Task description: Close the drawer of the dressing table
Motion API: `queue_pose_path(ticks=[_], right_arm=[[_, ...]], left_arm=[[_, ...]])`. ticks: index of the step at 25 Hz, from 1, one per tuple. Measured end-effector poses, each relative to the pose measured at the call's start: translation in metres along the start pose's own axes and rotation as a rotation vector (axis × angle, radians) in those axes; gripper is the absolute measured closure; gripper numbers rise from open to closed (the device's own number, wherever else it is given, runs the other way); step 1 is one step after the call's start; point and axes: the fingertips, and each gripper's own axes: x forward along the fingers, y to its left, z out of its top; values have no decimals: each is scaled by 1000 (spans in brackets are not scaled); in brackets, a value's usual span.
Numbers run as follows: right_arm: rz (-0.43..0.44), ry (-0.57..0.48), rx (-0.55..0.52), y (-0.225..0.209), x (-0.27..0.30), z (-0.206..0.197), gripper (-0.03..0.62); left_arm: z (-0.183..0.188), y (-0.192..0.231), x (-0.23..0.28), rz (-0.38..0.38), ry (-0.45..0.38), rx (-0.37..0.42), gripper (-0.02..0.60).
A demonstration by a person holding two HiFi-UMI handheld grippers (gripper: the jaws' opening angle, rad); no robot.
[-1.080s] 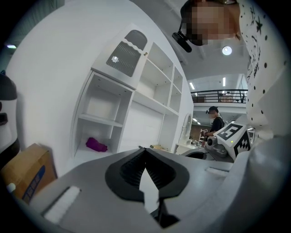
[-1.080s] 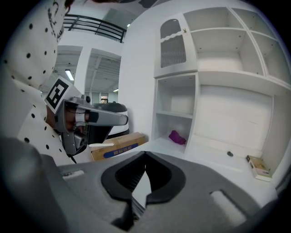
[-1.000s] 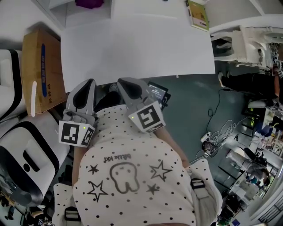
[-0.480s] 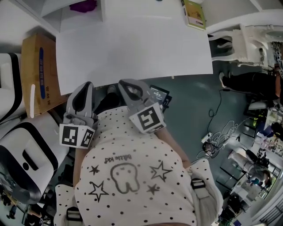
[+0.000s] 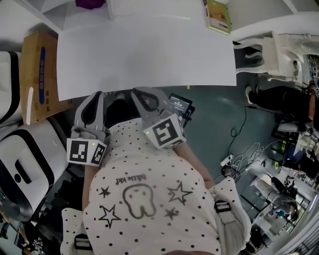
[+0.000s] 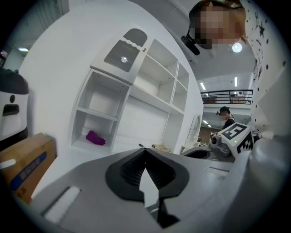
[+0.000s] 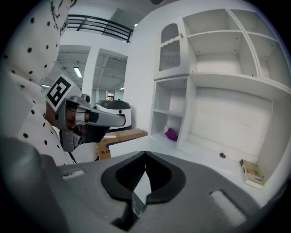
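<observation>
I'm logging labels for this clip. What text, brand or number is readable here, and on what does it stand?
"Little kid", as far as it reads: upside-down script on the person's dotted shirt.
Cardboard box: print on its blue stripe, too small to read.
Green booklet: cover print blurred.
Black device: white label, unreadable.

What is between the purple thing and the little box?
In the right gripper view: the shelf's white upright, then one small dark round thing on the tabletop, between the purple thing and the box.
</observation>
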Motion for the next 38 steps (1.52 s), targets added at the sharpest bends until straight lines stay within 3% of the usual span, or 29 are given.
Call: queue_pose_path(ticks=[8, 38], right_arm=[[-4, 5, -15, -9, -20, -15, 592], [-22, 3, 38, -14, -57, -34, 594]], left_arm=[[-4, -18, -3, 30, -42, -12, 580], [-22, -54, -4, 18, 3, 2, 580]])
